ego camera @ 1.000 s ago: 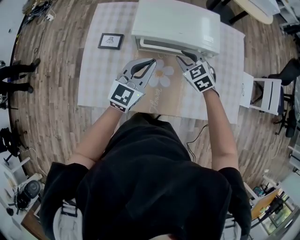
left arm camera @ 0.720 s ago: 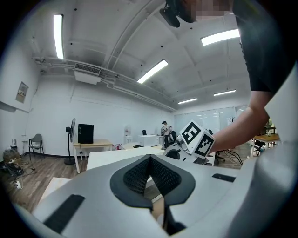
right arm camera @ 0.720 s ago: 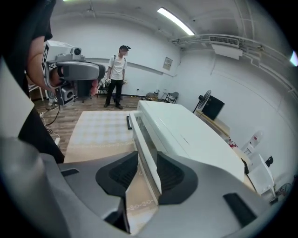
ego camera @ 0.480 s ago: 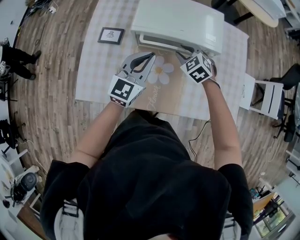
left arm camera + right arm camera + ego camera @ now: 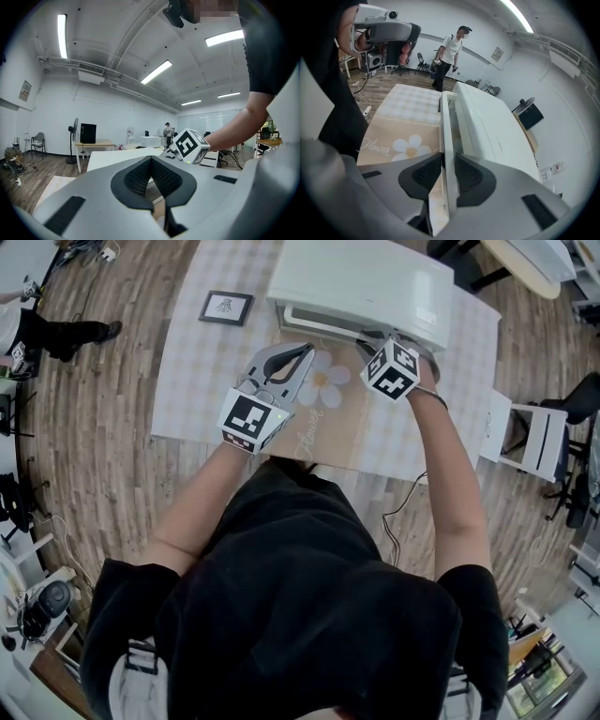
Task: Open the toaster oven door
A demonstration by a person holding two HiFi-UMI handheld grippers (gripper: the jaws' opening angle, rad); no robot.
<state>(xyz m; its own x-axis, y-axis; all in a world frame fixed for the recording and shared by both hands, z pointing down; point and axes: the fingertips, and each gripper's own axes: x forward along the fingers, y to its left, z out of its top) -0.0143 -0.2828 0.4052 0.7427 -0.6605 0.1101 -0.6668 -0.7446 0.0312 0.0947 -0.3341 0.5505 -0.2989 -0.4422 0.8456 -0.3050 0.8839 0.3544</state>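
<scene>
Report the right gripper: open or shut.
Shut on the door handle: the right gripper has just been closing, and both pads press the white bar between them.

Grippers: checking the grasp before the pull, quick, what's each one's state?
Left gripper: shut, empty.
Right gripper: jaws have just been closing, now clamped on the door handle.

**A:** How does the left gripper (image 5: 151,159) stand?

**B:** Its jaws are together with the tips touching, and nothing is between them.

**A:** What is beyond it?

**B:** Near, to the right, is a marker cube (image 5: 189,146) at the end of a bare forearm (image 5: 234,125). Far left is a desk (image 5: 93,142) with a black box (image 5: 88,133) and a standing fan (image 5: 74,125). A person (image 5: 167,130) stands far off.
</scene>
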